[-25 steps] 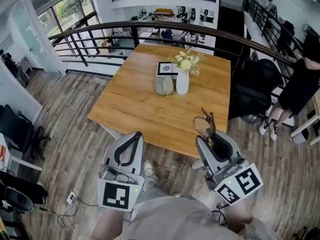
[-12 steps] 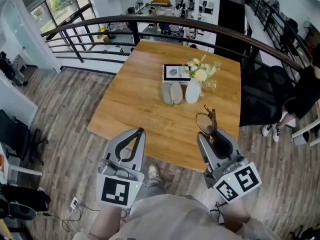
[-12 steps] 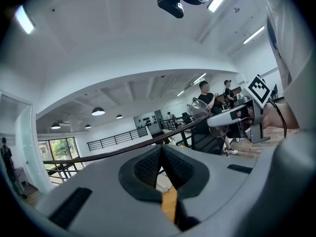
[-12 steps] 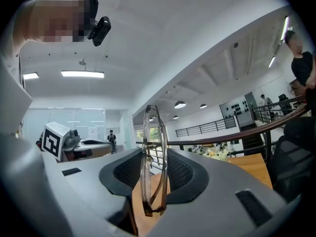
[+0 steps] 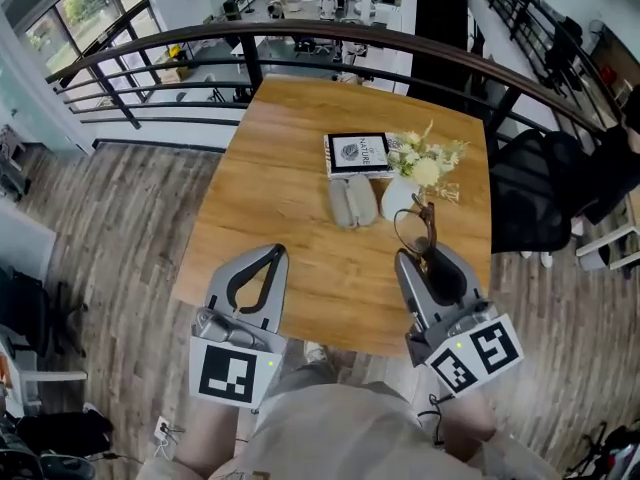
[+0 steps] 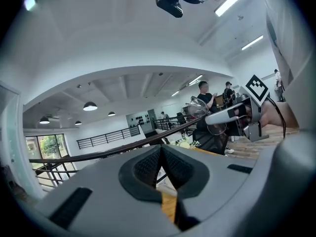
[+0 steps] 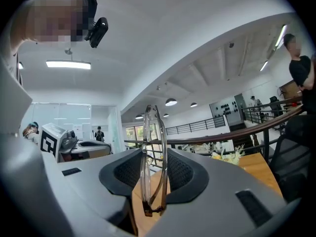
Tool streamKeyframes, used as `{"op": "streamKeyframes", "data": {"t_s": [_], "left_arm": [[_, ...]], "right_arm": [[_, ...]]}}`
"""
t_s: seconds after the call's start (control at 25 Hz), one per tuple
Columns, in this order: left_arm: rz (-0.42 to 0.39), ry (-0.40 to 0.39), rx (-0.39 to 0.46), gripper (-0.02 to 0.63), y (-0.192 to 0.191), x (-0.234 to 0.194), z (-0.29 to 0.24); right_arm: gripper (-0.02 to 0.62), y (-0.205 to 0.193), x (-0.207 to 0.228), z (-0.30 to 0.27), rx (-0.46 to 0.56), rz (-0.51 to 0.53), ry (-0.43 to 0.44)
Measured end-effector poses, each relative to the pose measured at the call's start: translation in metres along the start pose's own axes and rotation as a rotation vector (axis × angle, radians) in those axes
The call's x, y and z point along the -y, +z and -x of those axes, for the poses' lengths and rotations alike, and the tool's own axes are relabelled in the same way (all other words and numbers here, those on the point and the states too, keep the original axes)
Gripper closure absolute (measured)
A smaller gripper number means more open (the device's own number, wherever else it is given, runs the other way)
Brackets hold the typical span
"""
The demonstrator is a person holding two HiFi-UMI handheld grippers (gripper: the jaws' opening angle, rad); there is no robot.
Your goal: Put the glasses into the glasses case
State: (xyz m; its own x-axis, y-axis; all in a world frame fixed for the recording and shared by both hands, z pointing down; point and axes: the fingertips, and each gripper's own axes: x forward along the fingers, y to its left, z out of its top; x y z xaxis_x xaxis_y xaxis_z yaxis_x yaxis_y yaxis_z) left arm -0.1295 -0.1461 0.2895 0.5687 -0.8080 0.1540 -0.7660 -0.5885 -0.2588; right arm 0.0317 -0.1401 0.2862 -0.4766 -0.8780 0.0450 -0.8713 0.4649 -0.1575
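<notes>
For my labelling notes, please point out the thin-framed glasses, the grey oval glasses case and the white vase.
thin-framed glasses (image 5: 412, 234): head view, on the lens.
grey oval glasses case (image 5: 345, 203): head view, on its left half.
white vase (image 5: 393, 196): head view, on its body.

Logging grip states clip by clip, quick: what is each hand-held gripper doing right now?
Left hand-held gripper: closed, nothing between its jaws.
Right hand-held gripper: closed on the glasses.
</notes>
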Motion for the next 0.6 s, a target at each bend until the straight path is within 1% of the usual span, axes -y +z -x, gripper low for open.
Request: {"op": "streamKeyframes", "data": {"t_s": [0.24,0.44,0.6], "left_arm": [[0.017,-0.033,0.008,0.591,-0.013,-0.036,-0.014],[0.040,-0.010,0.004,0.591,-0.027,-0.057,-0.018],[0.050,0.004,0.003,0.591,-0.028,-0.064,-0.027]], "right_arm": [[0.445,-0.007,0.002,-0.038,-0.019,-0.013,-0.044],[0.443,-0.013,-0.001,-0.053,-0.032,-0.016,-0.034],[0.445,-0.013,0.010,-0.061,-0.050,-0.011,-0.045]]}}
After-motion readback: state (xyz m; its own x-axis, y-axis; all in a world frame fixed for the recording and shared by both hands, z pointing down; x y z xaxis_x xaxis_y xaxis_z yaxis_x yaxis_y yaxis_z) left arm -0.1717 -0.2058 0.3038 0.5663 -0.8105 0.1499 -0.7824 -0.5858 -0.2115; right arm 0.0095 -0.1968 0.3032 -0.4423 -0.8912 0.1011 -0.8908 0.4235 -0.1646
